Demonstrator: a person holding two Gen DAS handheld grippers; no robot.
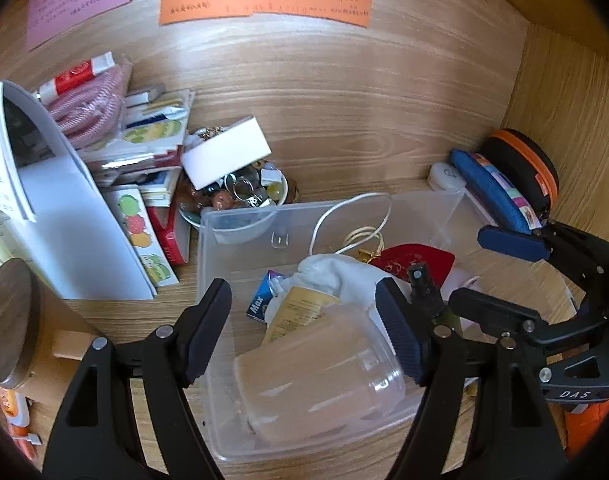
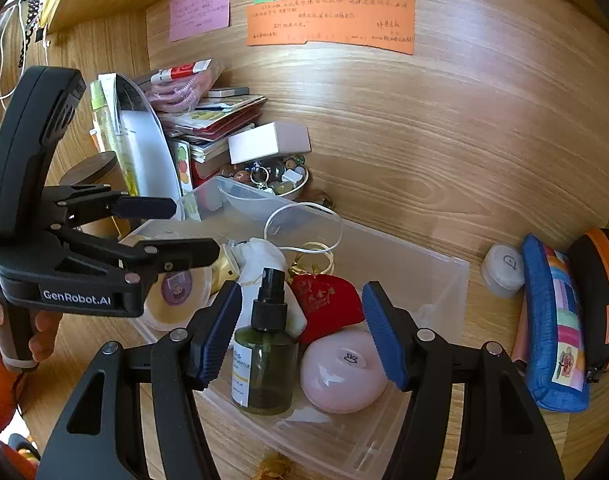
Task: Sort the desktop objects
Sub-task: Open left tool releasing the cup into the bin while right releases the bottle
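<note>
The clear plastic bin (image 2: 424, 272) sits on the wooden desk (image 2: 424, 152) just below both grippers and already carries most of the sorted things. Nearest the right hand-held gripper (image 2: 302, 332), a dark green spray bottle (image 2: 264, 368) stands upright beside a pink rounded object (image 2: 342, 376); the pads stand apart to either side and press on neither, so this gripper is released. The left hand-held gripper (image 1: 304, 336) is likewise spread, its pads hanging over a translucent jar (image 1: 320, 384) lying on its side in the bin without squeezing it.

Judging from this, both items look set down, and the step in hand is to let go cleanly: lift each gripper straight up and back so a pad does not catch the spray bottle's pump and topple it.

Farther in lie a red pouch (image 2: 328, 300) and a white cord (image 2: 304, 224). Beyond the bin wall a bowl of trinkets (image 1: 244, 196), a white box (image 1: 224, 152) and a blue pencil case (image 2: 552, 320) remain unsorted on the desk.
</note>
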